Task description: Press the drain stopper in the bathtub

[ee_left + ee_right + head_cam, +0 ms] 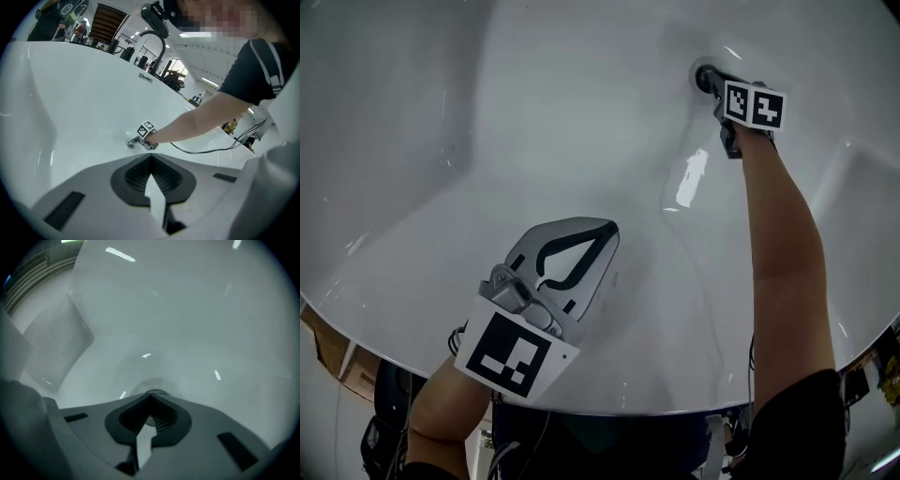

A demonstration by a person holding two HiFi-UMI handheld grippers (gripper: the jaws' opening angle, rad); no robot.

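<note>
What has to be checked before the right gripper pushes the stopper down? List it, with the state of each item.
1. Right gripper fingers shut into a single tip: ok.
2. Tip lined up on the drain stopper: ok, the stopper sits right at the tip.
3. Tip touching the stopper: cannot tell.
4. Stopper up or already down: cannot tell.
5. Left gripper shut, empty, over the near side of the bathtub, well apart from the drain: ok.
</note>
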